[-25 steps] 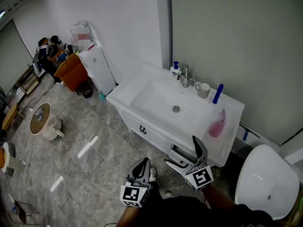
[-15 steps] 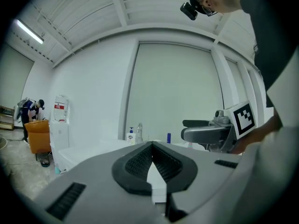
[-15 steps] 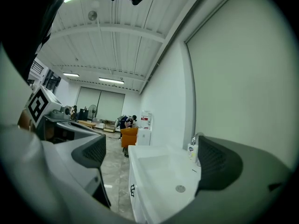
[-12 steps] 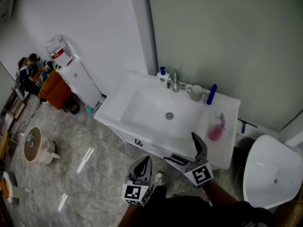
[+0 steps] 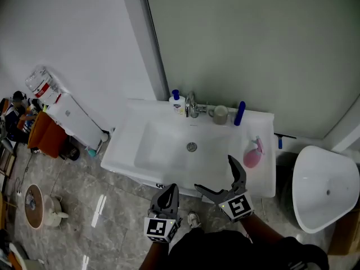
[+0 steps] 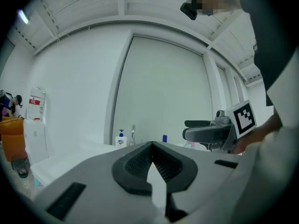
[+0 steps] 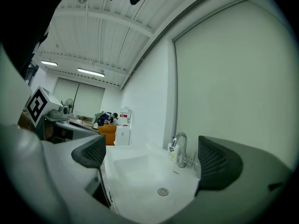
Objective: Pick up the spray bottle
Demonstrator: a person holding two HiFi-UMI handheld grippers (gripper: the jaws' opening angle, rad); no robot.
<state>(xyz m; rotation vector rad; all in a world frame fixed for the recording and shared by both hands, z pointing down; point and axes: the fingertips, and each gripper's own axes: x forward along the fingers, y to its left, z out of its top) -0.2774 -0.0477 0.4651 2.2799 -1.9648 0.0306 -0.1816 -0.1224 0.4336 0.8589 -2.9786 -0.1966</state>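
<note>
Spray bottle [image 5: 253, 153]: pink body, pale trigger head, on the white bench [image 5: 126, 142] to the right of the basin [image 5: 169, 151], near the bench's right edge. Nothing touches it.

Right gripper [image 5: 215, 174]: hangs over the bench's front edge, near the bottle and to its lower left, but apart from it. In the right gripper view its jaws stand wide apart and hold nothing; only the basin and drain [image 7: 162, 191] show between them.

Left gripper [image 5: 170, 190]: further left and below the bench front, jaws pressed together, nothing held.

Behind the basin, left to right: soap bottle [image 5: 178, 103] with blue pump, chrome faucet [image 5: 192, 104], grey cup [image 5: 220, 115], upright blue bottle [image 5: 241, 112]. Toilet [image 5: 323, 187] stands right of the bench, a water dispenser [image 5: 67, 114] left.

Change over the last second: my head view swings from a diagonal look at the bench to a nearly square one, and the bench sits closer below me. The bottle keeps its place on the bench. Both grippers keep their jaw settings, right wide and left closed.

Writing: none legible. The soap bottle has a blue-and-white label and the dispenser's jug a red one, both too small to read. Each gripper's cube shows a black-and-white square marker.
</note>
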